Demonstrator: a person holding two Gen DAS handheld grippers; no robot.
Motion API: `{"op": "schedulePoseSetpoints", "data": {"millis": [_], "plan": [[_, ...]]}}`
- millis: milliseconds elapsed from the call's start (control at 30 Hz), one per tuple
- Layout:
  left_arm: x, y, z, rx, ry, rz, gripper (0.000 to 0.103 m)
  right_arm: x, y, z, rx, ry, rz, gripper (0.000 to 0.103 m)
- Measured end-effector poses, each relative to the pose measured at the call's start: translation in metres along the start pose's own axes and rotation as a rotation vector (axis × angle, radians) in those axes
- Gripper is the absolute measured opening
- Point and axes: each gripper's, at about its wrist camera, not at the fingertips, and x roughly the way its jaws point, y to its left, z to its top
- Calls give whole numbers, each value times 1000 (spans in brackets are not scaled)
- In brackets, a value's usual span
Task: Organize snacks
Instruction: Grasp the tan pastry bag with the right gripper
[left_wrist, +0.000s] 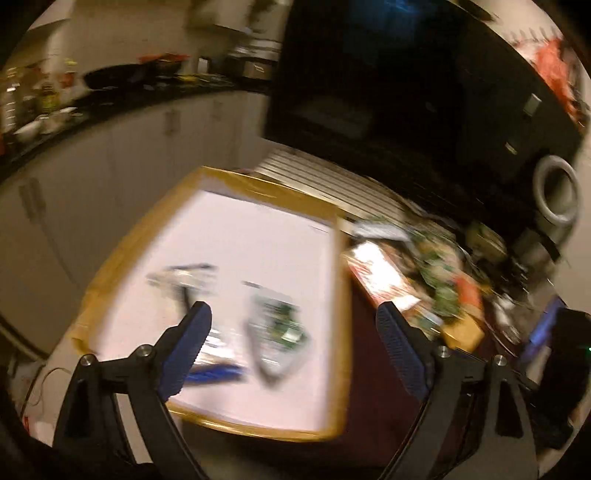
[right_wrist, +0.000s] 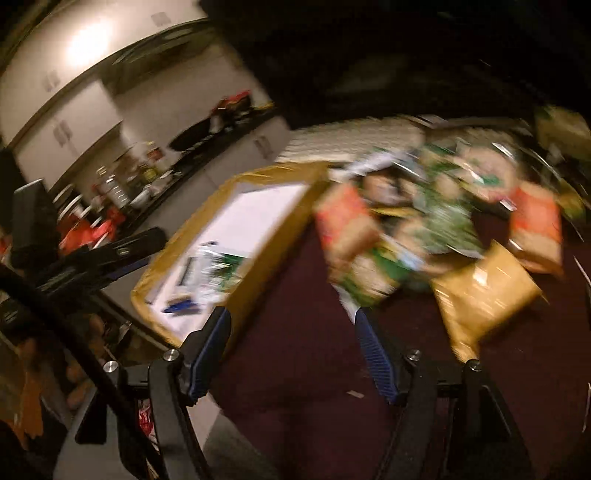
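Both tools (left_wrist: 293, 321) (right_wrist: 291, 325) gape empty; gold packet (right_wrist: 484, 295) lies long axis toward camera.

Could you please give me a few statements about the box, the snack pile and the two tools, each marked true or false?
1. The left tool stands open with nothing between its fingers. True.
2. The cardboard box holds no packets. False: at least two packets lie on its white floor.
3. The loose snack pile lies on the dark red surface outside the box. True.
4. The right tool grips the yellow bag. False: it is open and empty, and the bag lies to its right.
5. The pile is all one colour. False: orange, green and yellow packs show.
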Motion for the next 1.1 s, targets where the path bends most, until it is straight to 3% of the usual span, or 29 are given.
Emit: {"op": "schedulePoseSetpoints", "data": {"millis": [167, 400, 733, 900, 1100], "plan": [[19, -43, -7, 73, 69, -35, 91, -15, -32, -12, 96, 2, -66, 69], [23, -80, -20, 199, 83, -28, 91, -39, -57, -17, 183, -53, -191, 66], [22, -88, -24, 222, 94, -48, 91, -25, -74, -2, 311, -31, -336, 66], [19, -83, -25, 220, 88, -41, 91, -32, -75, -6, 351, -50, -364, 67], [20, -83, -26, 213, 94, -62, 91, -11, -76, 9, 357, -19, -416, 67]]}}
